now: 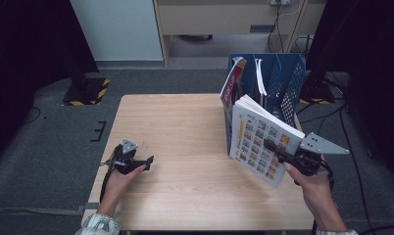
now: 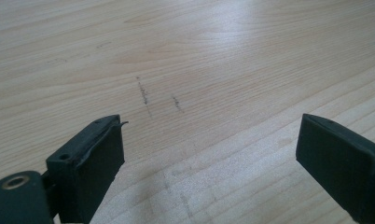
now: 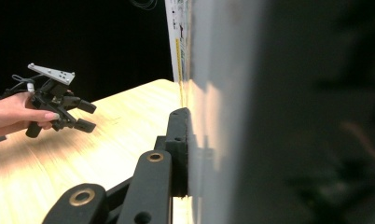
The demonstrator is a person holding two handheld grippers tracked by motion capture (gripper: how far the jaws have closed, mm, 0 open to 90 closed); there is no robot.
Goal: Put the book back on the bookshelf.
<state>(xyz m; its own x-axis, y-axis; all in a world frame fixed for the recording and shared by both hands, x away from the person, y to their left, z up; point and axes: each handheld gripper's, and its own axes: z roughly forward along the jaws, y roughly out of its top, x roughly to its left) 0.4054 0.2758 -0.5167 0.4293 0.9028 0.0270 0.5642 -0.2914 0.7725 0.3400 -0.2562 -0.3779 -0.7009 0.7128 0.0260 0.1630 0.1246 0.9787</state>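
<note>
A: Two grippers, one busy. Right gripper (image 1: 276, 148) at lower right of the high view, fingers clamped narrow on a book (image 1: 261, 142) with a picture-grid cover, held off the table (image 1: 185, 137) and tilted.

B: Book relative to target?

A: Sits just below and in front of the blue file rack (image 1: 283, 78) at upper right of frame; long axis slanting from upper left down to lower right, spine edge toward the rack. Next probably a lift up and back into a slot. Rack already holding another magazine (image 1: 233, 83) in the left compartment.

B: Left side?

A: Left gripper (image 1: 136, 164) at lower left, well apart from the book, fingers spread wide, holding nothing. Right hand clearly nearer.

B: View differences?

A: Right gripper view: finger (image 3: 178, 149) pressed flat on the book's cover (image 3: 213, 112), contact confirmed; rack hidden. Left gripper view: bare table wood (image 2: 185, 70) between open fingers (image 2: 97, 158). Rack and slots visible from the high view.
</note>
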